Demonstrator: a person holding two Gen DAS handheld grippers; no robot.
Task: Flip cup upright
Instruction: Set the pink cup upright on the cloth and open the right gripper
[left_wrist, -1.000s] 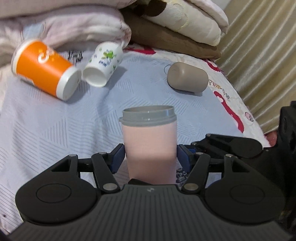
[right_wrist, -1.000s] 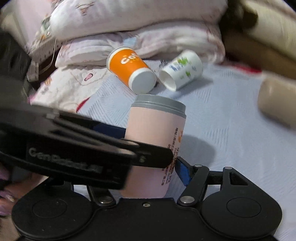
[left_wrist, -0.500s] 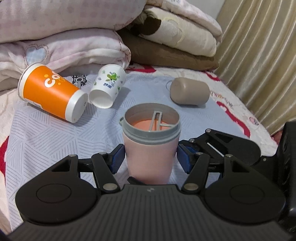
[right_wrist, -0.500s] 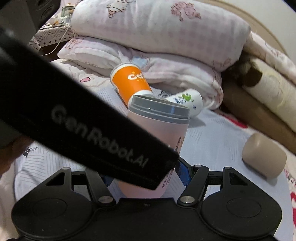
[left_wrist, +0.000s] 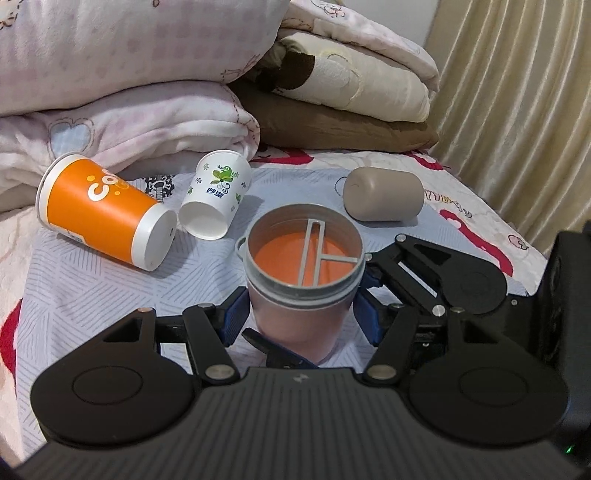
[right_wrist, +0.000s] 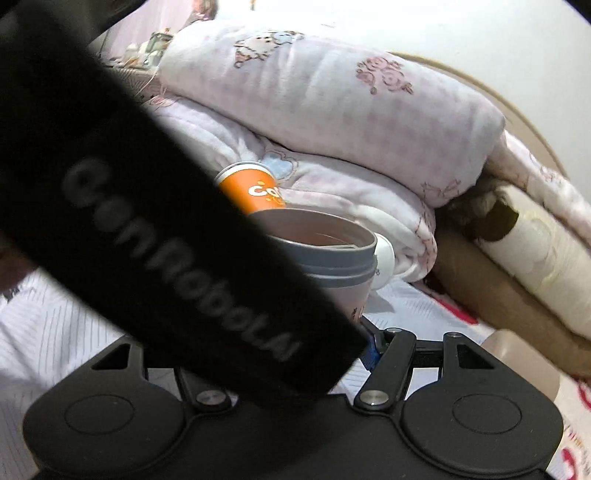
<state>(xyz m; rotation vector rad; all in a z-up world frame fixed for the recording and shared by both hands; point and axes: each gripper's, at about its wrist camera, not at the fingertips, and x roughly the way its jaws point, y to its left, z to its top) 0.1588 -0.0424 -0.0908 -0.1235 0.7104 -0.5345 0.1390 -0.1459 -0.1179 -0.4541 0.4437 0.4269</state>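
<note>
- Bed (left_wrist: 92, 288): I am viewing a pale striped sheet that is carrying every cup listed below.
- Bedding (left_wrist: 147, 122): folded quilts are lying stacked along the far edge.
- Left gripper (left_wrist: 301, 319): I am holding it low over the sheet. Its blue pads (left_wrist: 234, 317) are flanking the pink cup's lower wall, apparently standing just off it and released rather than clamped.
- Right gripper (left_wrist: 384, 266): it is coming in from the pink cup's right side. In the right wrist view one pad (right_wrist: 369, 350) is sitting just beside the cup. The other finger is hidden behind the left gripper, so I cannot tell how the jaws are standing.
- Pink cup (left_wrist: 303, 295): it is standing on the sheet with its long axis vertical and its grey mouth facing up, dead centre between the left fingers. I am judging this one done. Any retreat is needing a straight pull back, since a sideways drift could be tipping it.
- Orange cup (left_wrist: 99, 210): it is lying on its side far left, base toward me.
- Tan cup (left_wrist: 384, 199): it is lying on its side far right, nearer the right gripper.
- Floral cup (left_wrist: 218, 192): it is lying on its side, just beside the orange cup.
</note>
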